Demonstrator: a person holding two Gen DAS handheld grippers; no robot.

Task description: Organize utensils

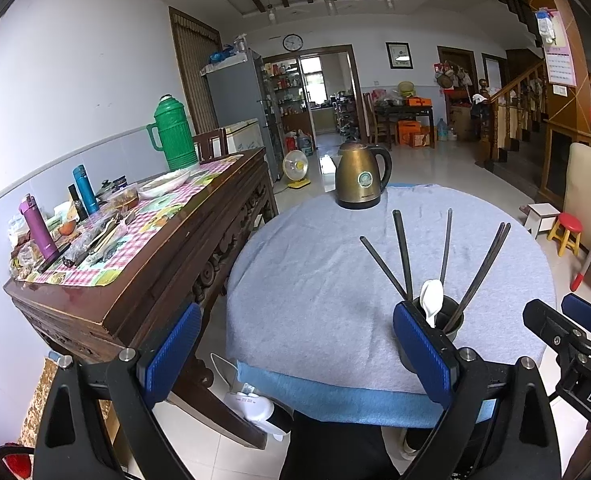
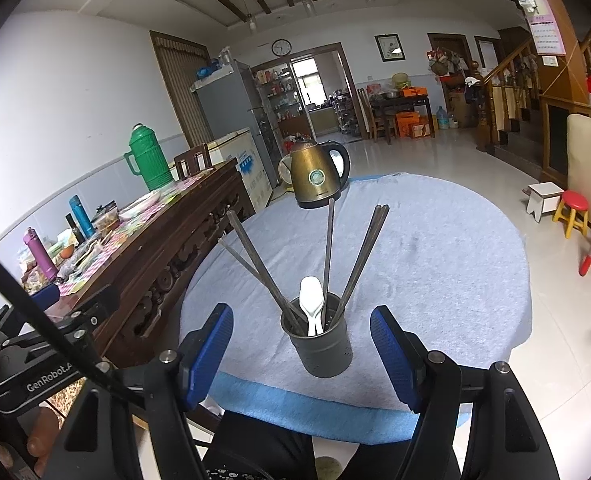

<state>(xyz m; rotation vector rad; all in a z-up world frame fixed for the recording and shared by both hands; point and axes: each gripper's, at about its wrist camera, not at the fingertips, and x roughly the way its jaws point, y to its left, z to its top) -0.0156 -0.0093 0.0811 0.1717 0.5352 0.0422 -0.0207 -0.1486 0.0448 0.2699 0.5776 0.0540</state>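
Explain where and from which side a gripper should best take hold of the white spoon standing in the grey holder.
Probably grip the white plastic spoon by its bowl, the only part clear above the grey cylindrical utensil holder. Come from above, on the near side: the dark chopsticks fan out behind and beside it, and its handle is sunk inside.

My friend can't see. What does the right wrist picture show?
A grey cup holding dark chopsticks and a white spoon stands on a round table with a blue cloth, straight ahead of the open, empty right tongs. A brass kettle sits at the table's far edge, and a cluttered wooden sideboard runs along the left.
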